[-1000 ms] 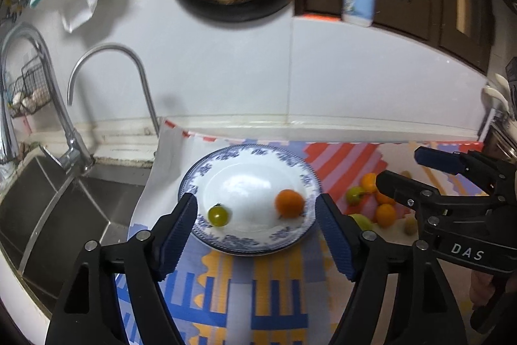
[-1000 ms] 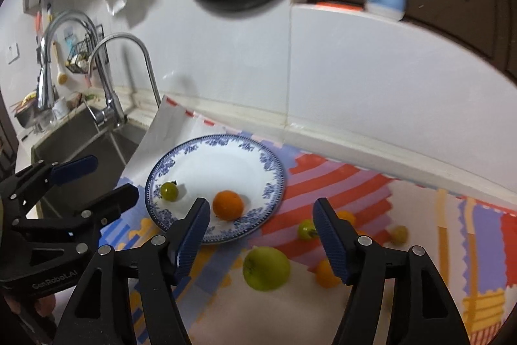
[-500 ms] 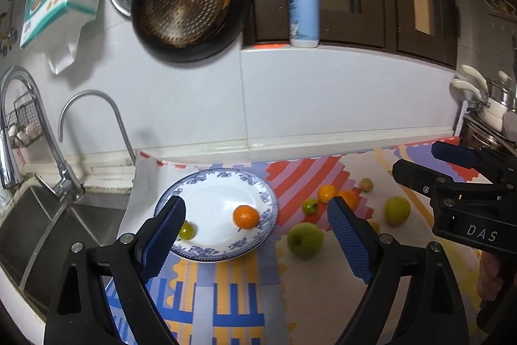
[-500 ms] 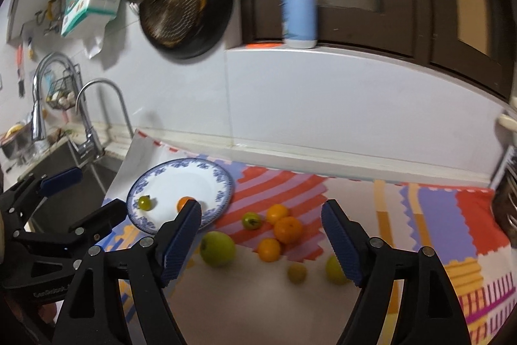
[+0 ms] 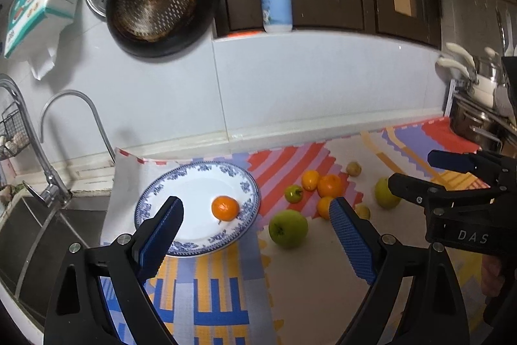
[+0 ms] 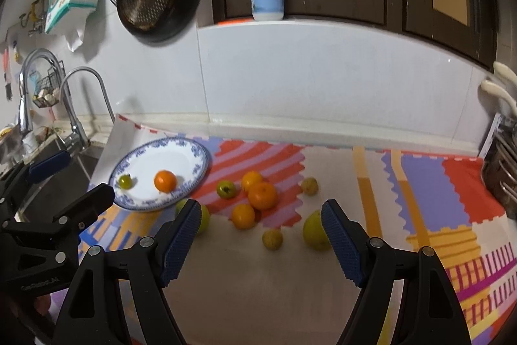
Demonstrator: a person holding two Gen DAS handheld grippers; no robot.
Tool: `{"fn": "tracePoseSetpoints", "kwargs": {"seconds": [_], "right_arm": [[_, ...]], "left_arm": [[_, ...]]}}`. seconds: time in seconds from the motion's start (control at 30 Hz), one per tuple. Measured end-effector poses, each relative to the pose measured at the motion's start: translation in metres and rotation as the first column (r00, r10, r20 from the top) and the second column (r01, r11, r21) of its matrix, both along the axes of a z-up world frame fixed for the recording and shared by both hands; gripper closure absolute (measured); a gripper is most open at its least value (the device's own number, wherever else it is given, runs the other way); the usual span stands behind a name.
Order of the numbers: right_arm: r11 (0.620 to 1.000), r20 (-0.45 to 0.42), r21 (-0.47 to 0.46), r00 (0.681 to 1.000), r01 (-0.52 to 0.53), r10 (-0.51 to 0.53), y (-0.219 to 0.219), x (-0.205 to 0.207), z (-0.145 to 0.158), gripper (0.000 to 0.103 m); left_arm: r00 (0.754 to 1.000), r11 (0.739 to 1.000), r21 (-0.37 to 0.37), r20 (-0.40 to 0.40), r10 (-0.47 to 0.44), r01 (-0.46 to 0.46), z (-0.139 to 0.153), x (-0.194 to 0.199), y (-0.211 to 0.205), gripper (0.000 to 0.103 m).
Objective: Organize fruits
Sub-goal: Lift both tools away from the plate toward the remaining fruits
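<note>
Right wrist: orange [image 6: 165, 180] on plate [image 6: 190, 173]

White letters "DAS" stand on the black body of the right claw [image 5: 429, 172].

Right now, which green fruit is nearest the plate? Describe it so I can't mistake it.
Start at the blue-rimmed white plate on the striped mat beside the sink. Just off the plate's right edge lies a large green apple, on the pale patch of the mat. It is far bigger than the oranges behind it, rounder and greener than the yellowish apple further right.
</note>
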State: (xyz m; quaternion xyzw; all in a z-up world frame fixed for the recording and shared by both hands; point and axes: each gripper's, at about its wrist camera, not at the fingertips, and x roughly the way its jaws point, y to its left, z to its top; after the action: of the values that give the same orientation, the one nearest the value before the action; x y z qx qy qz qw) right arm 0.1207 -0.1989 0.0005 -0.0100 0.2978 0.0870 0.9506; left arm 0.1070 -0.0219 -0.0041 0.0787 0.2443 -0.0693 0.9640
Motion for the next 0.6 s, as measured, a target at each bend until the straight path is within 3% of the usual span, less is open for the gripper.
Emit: {"fn": "tracePoseSetpoints", "kwargs": {"seconds": [0.4, 0.6], "right_arm": [[1.000, -0.120, -0.007, 0.993, 0.000, 0.000, -0.002, 0.024, -0.047, 0.027], [1.000, -0.174, -0.005, 0.985, -0.007, 0.007, -0.003, 0.039, -0.068, 0.034]], "left_arm": [[0.993, 0.999, 0.027, -0.113, -0.034, 0.037, -0.044, 0.030, -0.006, 0.011], [0.983, 0.998, 0.020, -0.176, -0.060, 0.064, -0.063, 0.048, -0.010, 0.012]]}}
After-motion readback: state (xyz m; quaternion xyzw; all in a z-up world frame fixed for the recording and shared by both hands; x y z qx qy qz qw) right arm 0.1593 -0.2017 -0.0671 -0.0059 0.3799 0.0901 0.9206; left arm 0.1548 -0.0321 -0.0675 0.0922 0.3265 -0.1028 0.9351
